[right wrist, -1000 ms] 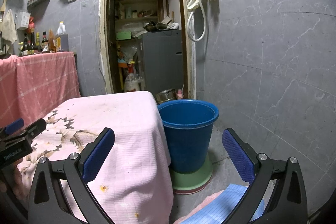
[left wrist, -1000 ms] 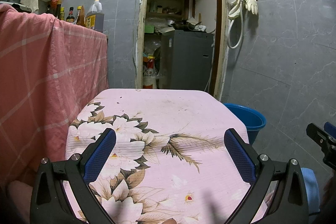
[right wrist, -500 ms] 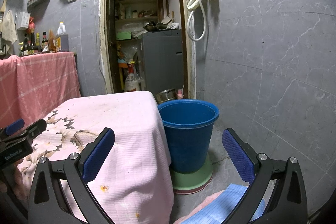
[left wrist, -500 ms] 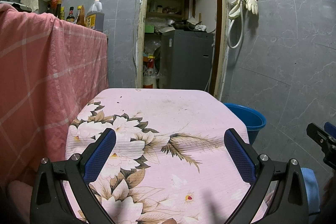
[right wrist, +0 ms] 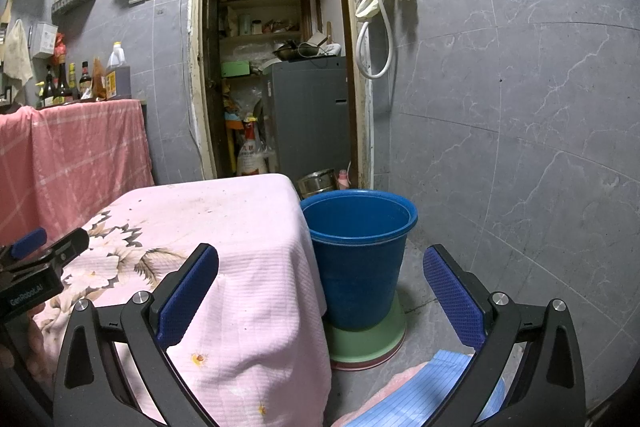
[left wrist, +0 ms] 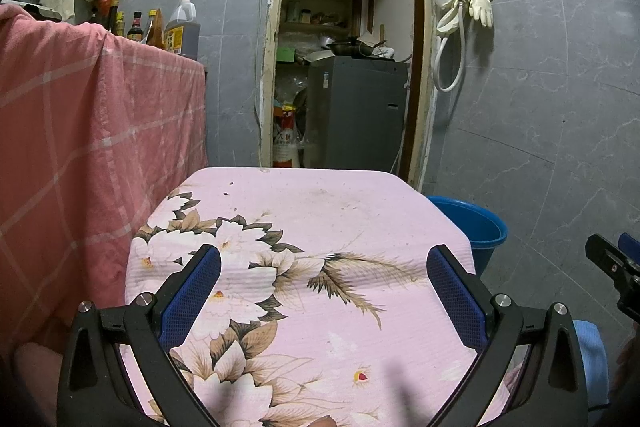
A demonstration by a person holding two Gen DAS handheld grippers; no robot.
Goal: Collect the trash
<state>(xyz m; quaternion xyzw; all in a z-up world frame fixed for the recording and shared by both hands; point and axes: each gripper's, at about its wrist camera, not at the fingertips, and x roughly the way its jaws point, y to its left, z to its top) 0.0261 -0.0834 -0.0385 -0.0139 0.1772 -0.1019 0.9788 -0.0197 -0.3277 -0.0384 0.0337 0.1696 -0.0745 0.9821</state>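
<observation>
Left gripper: jaws apart, empty, over worktop.
Right gripper: jaws apart, empty.
Bucket: ahead of right jaws, beside worktop.
Trash: none visible; scan before reaching.

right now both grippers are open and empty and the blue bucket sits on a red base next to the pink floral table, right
Not quite: the base is green, with only a thin pinkish edge at the bottom, as the right wrist view shows. The rest holds: the left gripper and right gripper have open, empty jaws, and the blue bucket stands beside the pink floral table.
</observation>
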